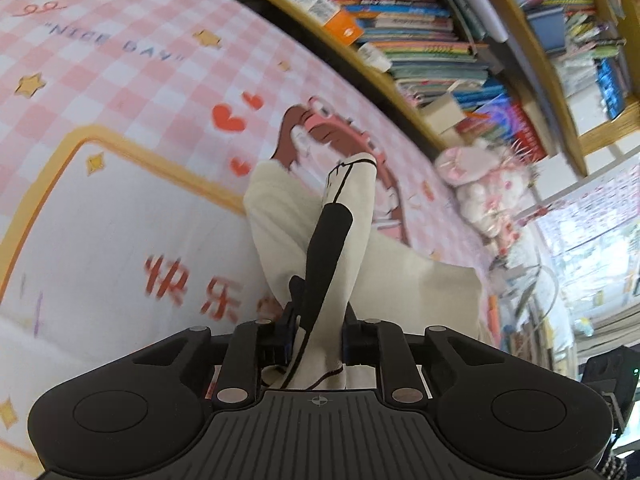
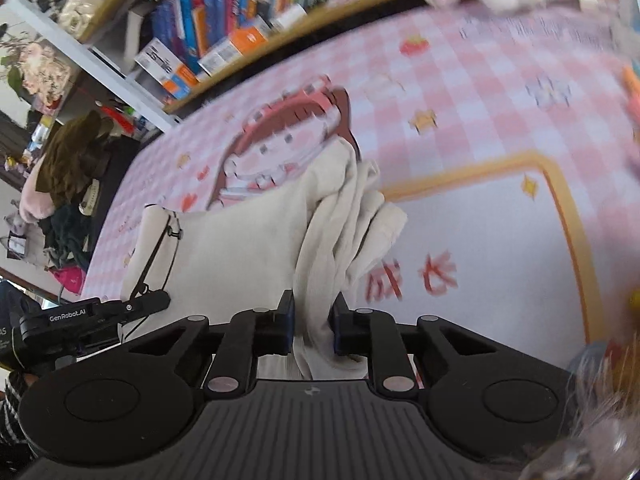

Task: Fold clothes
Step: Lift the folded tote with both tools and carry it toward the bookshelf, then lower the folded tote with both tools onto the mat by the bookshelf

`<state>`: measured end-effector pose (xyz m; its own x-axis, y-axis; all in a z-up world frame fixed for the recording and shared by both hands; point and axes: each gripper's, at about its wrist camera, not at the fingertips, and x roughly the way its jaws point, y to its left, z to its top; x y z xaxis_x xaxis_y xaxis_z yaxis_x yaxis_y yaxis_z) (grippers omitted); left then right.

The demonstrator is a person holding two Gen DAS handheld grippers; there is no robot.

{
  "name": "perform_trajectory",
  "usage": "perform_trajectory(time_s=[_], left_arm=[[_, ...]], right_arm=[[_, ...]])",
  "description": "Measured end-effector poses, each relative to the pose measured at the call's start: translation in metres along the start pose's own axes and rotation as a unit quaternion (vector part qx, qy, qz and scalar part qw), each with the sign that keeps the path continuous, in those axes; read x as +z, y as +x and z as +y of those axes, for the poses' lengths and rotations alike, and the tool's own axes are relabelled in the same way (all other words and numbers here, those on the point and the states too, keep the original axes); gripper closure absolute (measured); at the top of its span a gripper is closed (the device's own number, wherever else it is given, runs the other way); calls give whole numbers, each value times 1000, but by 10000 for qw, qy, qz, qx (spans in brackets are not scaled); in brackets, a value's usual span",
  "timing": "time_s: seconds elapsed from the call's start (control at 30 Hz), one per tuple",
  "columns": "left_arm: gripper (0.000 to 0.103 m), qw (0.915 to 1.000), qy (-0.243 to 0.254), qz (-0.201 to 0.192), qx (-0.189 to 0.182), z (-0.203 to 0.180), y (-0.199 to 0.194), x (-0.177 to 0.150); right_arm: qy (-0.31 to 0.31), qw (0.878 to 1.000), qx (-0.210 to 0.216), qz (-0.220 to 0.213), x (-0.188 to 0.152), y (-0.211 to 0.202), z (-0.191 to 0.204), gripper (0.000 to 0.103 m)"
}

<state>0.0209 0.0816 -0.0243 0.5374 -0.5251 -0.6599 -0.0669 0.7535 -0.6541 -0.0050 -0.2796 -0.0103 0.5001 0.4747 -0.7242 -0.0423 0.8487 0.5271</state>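
Note:
A cream garment with black trim (image 1: 352, 248) hangs from my left gripper (image 1: 318, 336), which is shut on its edge, lifted above a pink checked bed sheet (image 1: 120, 60). In the right wrist view the same cream garment (image 2: 240, 240) stretches between both grippers. My right gripper (image 2: 312, 328) is shut on a bunched fold of it. The left gripper (image 2: 92, 316) shows at the left of that view, holding the black-trimmed corner.
A wooden bookshelf full of books (image 1: 420, 20) runs along the far side of the bed. A pink and white plush toy (image 1: 488, 184) lies at the bed's edge. A pile of dark clothes (image 2: 68, 168) sits beyond the bed's left end.

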Motion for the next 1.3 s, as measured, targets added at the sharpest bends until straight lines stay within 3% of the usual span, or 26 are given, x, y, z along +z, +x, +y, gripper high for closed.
perform_trajectory(time_s=[0.17,0.5,0.87,1.3], left_arm=[[85,9996,9,-101,-259,0,5,26],[85,9980,353,-296,-437,-11,27,83],[85,9931,1052,-324,-405,-32,56,153],[85,9920,1028,-507,-536,-27,98,204]], right_arm=[[-183,9996,-20,-216,24,3,10,87],[-333,9978,34,-569,75,20,20,87],[-623,9942,7,-881,133,48,28,87],[-918,9902,-14,-1056,192,87,22,87]])
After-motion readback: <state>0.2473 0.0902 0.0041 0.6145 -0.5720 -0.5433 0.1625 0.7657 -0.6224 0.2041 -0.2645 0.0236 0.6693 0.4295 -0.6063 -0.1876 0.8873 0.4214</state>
